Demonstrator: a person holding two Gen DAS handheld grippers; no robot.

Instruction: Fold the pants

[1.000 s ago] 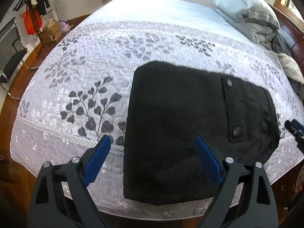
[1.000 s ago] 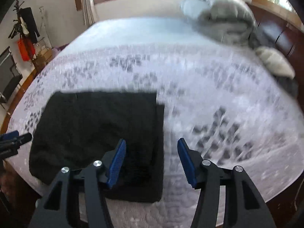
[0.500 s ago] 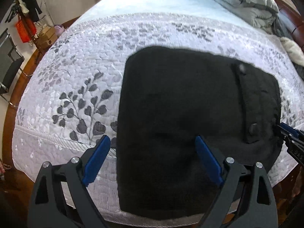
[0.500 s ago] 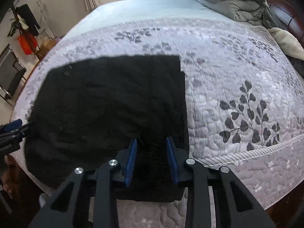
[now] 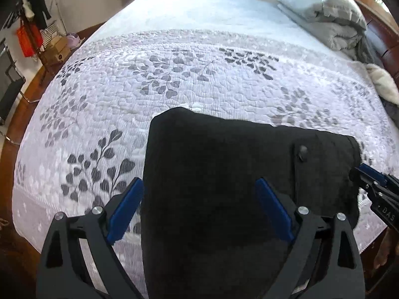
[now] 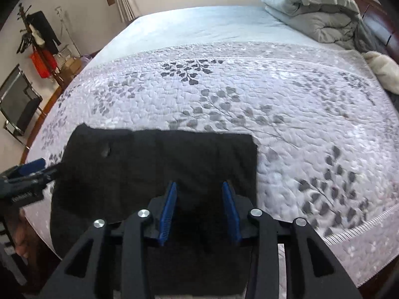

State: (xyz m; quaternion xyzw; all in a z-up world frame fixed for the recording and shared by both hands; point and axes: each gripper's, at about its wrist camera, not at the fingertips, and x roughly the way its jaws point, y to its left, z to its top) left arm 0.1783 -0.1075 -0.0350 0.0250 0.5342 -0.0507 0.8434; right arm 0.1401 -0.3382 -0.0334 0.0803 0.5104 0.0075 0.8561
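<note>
The black folded fabric pants [image 5: 224, 174] are lying on the quilted leaf-print bed [image 5: 174, 74], long axis running sideways between your grippers; your left gripper [image 5: 199, 206] is gaping wide, straddling their near edge, your right gripper [image 6: 199, 211] opening over the other end

"DAS" on right hand-held gripper [image 5: 374, 186]; rest cut off.

I can't see the near edge of the black pants [image 5: 219, 174]; it runs off the bottom of both wrist frames behind the gripper bodies. The button [image 5: 303, 150] on them is smeared. At the right view's left edge, the left gripper [image 6: 27, 174] is blurred and cut off.
</note>
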